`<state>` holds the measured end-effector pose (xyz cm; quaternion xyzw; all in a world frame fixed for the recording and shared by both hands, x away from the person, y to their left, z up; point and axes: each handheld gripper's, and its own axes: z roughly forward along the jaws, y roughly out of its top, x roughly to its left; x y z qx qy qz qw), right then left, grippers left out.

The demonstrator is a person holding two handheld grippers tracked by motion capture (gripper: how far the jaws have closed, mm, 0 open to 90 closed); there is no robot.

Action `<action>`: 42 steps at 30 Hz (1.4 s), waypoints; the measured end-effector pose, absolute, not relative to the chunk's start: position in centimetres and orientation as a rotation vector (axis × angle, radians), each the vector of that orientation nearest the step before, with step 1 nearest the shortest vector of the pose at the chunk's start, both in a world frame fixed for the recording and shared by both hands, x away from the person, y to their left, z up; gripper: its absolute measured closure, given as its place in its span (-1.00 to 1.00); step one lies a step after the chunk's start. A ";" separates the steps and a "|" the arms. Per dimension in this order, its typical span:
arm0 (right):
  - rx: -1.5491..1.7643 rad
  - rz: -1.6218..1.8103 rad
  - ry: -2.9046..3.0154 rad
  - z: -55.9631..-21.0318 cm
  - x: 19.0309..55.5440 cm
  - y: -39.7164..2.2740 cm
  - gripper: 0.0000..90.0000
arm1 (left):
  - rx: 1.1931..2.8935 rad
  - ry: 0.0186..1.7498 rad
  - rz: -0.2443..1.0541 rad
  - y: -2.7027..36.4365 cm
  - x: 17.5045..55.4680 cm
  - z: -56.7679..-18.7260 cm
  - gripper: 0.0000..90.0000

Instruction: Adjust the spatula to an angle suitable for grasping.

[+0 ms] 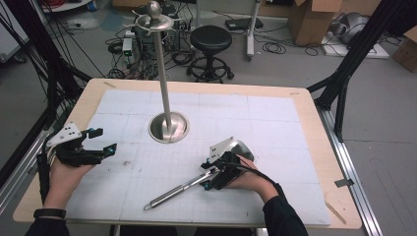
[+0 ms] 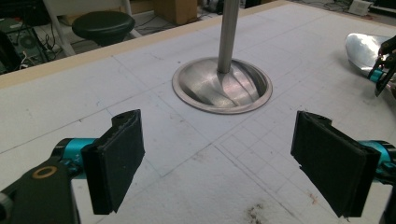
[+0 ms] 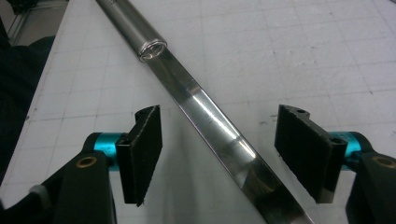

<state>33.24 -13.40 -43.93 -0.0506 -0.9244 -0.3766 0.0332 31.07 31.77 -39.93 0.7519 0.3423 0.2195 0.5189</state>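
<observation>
Ladle [image 1: 196, 183] shaft btwn right gripper [image 3: 219, 154] pads, untouched; gripper low.

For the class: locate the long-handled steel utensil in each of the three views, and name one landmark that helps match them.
High view: the utensil lies lower centre, under the right gripper.
Left gripper view: its shiny head sits at the right edge.
Right gripper view: its handle runs diagonally between the open jaws.
Shared landmark: the gridded white mat.

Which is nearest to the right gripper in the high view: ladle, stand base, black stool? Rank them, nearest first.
Measured from the right gripper:
1. Ladle: its flat handle lies on the mat between the open fingers, running toward the lower left.
2. Stand base: round metal dish at the table's middle, up and left of the gripper.
3. Black stool: on the floor beyond the table's far edge.
</observation>
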 end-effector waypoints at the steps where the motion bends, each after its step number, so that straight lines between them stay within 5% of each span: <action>1: -0.148 -1.156 -2.852 -43.9 33.2 -13.3 -0.25 | 1.804 0.821 0.528 31.8 31.1 -39.9 -0.61; 11: -0.086 -1.101 -2.913 -43.9 33.1 -12.9 0.15 | 1.804 0.820 0.526 31.7 31.1 -40.0 -0.61; 28: 0.018 -1.064 -2.945 -42.8 32.6 -12.7 0.43 | 1.805 0.824 0.523 31.7 31.1 -40.0 -0.60; 33: 0.092 -1.038 -2.993 -43.1 32.3 -12.4 0.20 | 1.807 0.822 0.524 31.7 31.1 -40.0 -0.60; 42: 0.116 -0.997 -2.980 -43.2 32.9 -12.1 0.31 | 1.816 0.822 0.521 31.6 31.1 -40.0 -0.60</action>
